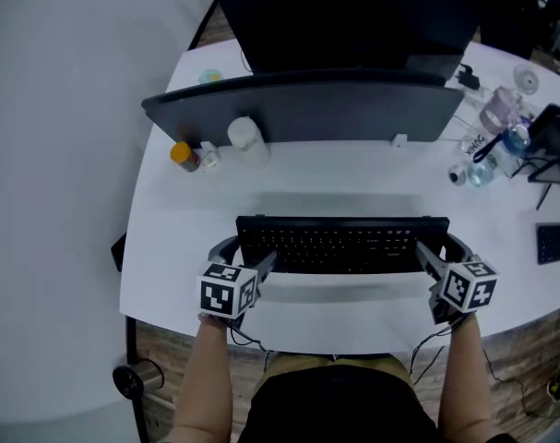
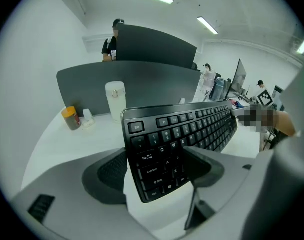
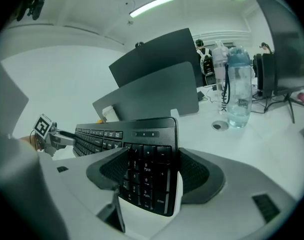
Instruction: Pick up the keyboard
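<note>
I had the black keyboard (image 1: 342, 244) held by both short ends, just clear of the white desk (image 1: 187, 238), near its front edge, with a shadow under the keyboard. The left gripper (image 1: 249, 264) stood with its jaws wide and clamped on the Esc-and-Ctrl end, the ribbed pads set against the board. The right gripper (image 1: 434, 258) had its jaws equally wide and closed on the number-pad end. I judged the keyboard light and stiff, a long plastic slab that would not sag between two end grips. Its smooth edges looked slippery, though, and the keys would give under a pad. The ends seemed the right places to hold, provided both sides stayed level. The grey divider (image 1: 307, 109) stood well behind.
</note>
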A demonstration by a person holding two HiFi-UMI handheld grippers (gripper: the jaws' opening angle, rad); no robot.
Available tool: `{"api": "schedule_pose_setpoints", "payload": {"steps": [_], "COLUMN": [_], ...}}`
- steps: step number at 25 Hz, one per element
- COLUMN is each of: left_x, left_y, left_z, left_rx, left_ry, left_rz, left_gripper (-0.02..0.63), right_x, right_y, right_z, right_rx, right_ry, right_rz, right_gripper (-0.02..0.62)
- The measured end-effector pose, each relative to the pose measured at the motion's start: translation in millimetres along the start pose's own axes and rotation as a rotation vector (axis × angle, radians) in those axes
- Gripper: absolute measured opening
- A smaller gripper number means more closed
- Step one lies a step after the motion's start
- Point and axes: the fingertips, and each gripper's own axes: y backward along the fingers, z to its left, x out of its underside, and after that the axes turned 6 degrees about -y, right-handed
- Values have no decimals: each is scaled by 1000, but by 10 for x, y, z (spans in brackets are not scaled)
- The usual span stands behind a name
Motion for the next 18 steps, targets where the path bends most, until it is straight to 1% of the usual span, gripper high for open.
{"api": "schedule_pose_setpoints", "payload": {"steps": [4, 8, 12, 18], "left_x": [-236, -482, -638, -936], "left_y": [213, 453, 695, 1079], "left_z": [-25, -11, 2, 9], "left_rx": [-32, -66, -96, -142], "left_ry": [-18, -53, -74, -96], "left_rz": [-58, -115, -164, -253], "left_gripper": [348, 348, 348, 350], "right_x": [-275, -500, -663, -1042], "right_y": [171, 321, 471, 780], "right_z": [92, 205, 353, 600], "right_rx": [-18, -39, -55, -70], "right_ry": [36, 61, 80, 141], "right_rz": [-66, -121, -173, -270], "right_gripper": [308, 308, 308, 307]}}
